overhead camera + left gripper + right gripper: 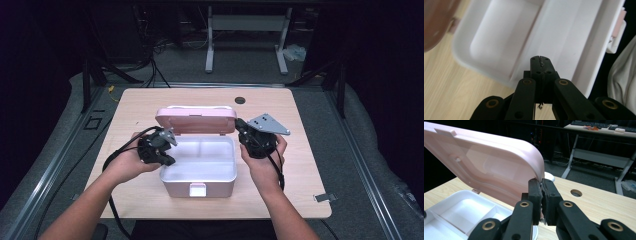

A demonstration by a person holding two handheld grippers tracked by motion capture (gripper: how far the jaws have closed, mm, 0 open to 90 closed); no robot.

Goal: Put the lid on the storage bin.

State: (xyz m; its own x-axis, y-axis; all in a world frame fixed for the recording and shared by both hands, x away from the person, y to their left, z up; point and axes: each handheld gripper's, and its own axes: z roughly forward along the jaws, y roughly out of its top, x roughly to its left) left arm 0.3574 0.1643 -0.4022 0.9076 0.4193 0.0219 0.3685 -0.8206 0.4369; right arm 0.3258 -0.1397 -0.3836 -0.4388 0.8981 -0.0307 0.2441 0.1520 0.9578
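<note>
A pink lunch box (pixel 197 188) stands at the middle of the table (pixel 300 165), its latch facing the person. Its lid (pixel 195 120) is raised on the far hinge. Inside is a white tray (pixel 200 160) with a divider and nothing in its compartments. My right gripper (pixel 239 124) is shut on the lid's right corner; in the right gripper view the jaws pinch the lid's (pixel 491 165) rim at the right gripper (pixel 541 182). My left gripper (pixel 169 158) sits at the box's left side, jaws shut with nothing between them, over the white tray (pixel 499 37) at the left gripper (pixel 540 59).
A round cable hole (pixel 240 100) lies in the table behind the box. A small metal clip (pixel 324 197) rests near the front right corner. White desk legs (pixel 245 35) stand on the floor beyond the table. Bare wood surrounds the box.
</note>
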